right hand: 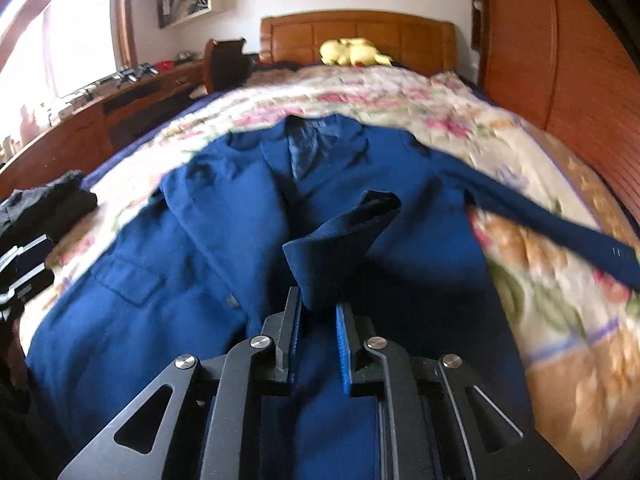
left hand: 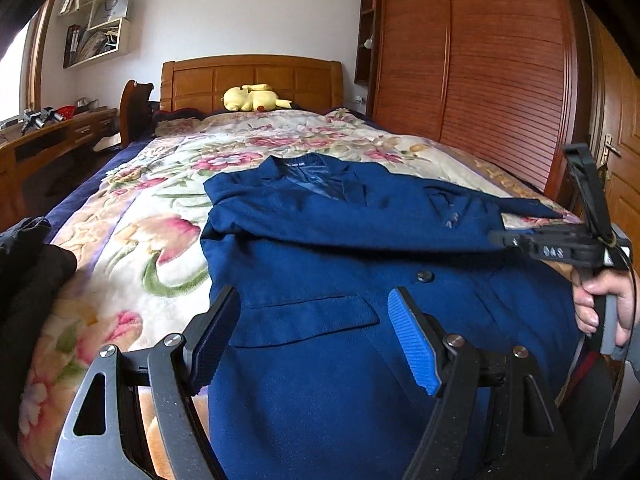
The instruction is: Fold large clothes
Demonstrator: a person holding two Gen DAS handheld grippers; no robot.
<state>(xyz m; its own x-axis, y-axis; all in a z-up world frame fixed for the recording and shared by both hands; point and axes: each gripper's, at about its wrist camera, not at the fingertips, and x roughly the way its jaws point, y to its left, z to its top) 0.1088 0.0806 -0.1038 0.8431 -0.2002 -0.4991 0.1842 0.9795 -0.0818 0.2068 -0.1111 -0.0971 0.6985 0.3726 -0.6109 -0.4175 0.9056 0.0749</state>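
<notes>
**Blue jacket, first fold only just under way**

Right claw (right hand: pixel 318 312) pinched on a lifted flap of blue cloth, jaws nearly together with the fabric caught between them. Looks like the jacket's front edge or hem, raised clear of the body and pointing toward the collar; exactly which edge, hard to tell through the blur. Seen from the left wrist too, hovering at the jacket's right side with a hand (left hand: pixel 604 304) wrapped round the handle.

Left claw (left hand: pixel 312 340) wide apart, holding nothing. Poised low over the lower front of the jacket, near the pocket flap (left hand: pixel 308 316) and a dark button (left hand: pixel 425 276). Touching the cloth or just above it? Cannot say from here.

Out from the claws: the blue jacket (left hand: pixel 340 248) spread face up on the floral bedspread (left hand: pixel 132 240), collar toward the headboard (left hand: pixel 252 80). One sleeve (right hand: pixel 560 236) stretched out to the side across the quilt, unfolded. Other sleeve apparently laid across the chest.

Progress, by the look of it: early. Garment flattened and squared, one edge gripped, no finished fold showing. Outstretched sleeve to bring in, body to double over, all yet to do.

Further off: dark clothes (left hand: pixel 28 264) at the bed's near-left edge, yellow plush toy (left hand: pixel 252 98) up by the headboard, wooden wardrobe (left hand: pixel 480 72) along the far side.
</notes>
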